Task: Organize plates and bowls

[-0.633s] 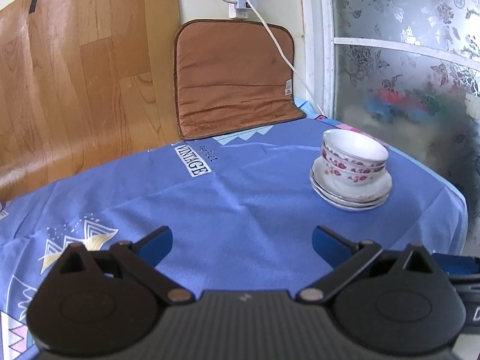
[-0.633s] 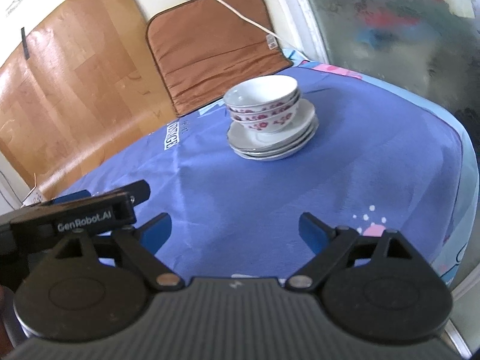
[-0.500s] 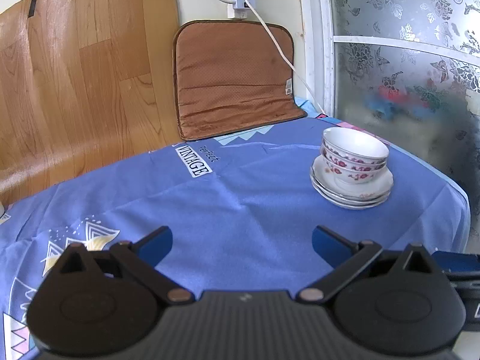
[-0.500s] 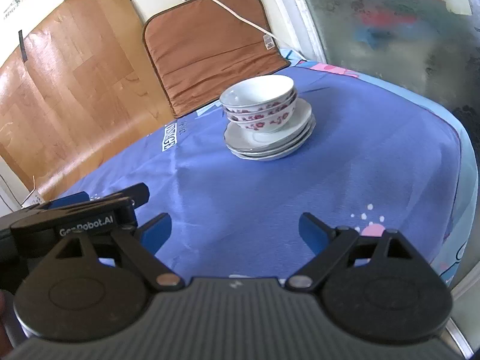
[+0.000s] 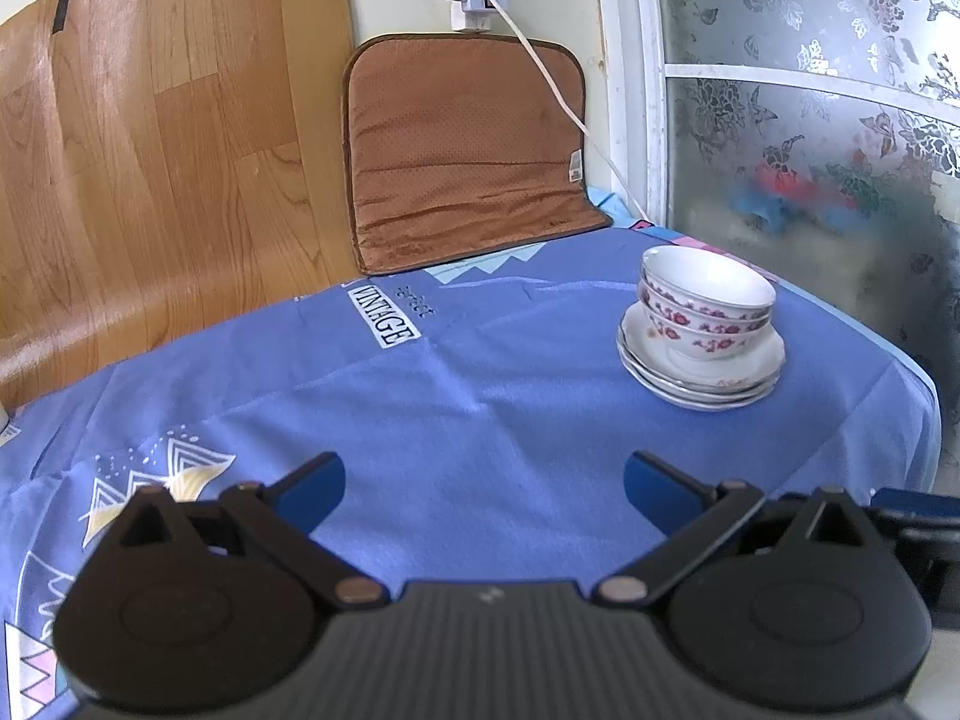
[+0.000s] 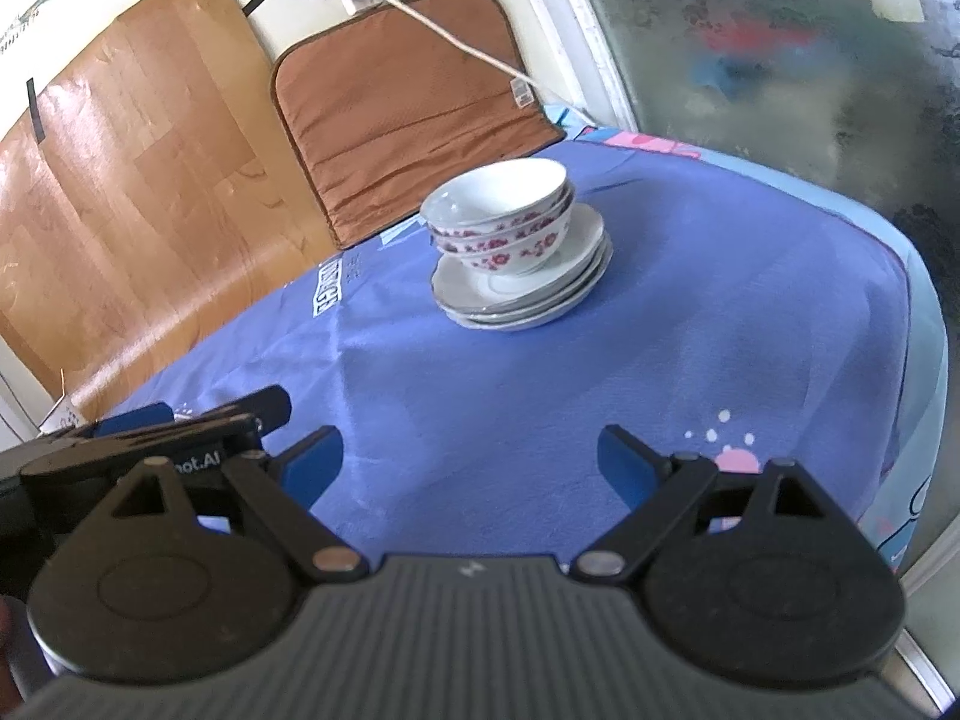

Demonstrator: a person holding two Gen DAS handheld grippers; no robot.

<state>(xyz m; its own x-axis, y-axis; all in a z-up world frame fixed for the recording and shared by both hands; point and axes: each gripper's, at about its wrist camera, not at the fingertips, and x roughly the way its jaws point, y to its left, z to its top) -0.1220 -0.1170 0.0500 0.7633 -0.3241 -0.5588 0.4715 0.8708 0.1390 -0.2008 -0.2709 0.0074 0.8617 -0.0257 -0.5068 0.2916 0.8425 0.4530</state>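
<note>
White bowls with red flower print (image 5: 708,309) (image 6: 504,219) are nested on a stack of white plates (image 5: 702,375) (image 6: 522,294) on the blue tablecloth. My left gripper (image 5: 483,486) is open and empty, well short of the stack, which lies ahead to its right. My right gripper (image 6: 468,459) is open and empty, with the stack straight ahead and apart from it. The left gripper (image 6: 198,420) also shows at the lower left of the right wrist view.
A brown cushion (image 5: 462,150) (image 6: 408,90) leans on the wall at the back. A white power cord (image 5: 558,96) hangs across it. A frosted glass door (image 5: 810,120) stands at the right. The table edge (image 6: 924,312) drops off at the right.
Both grippers have drawn slightly back and away from the stack, which looks a little farther off. Both stay open and empty. The stack has not moved.
</note>
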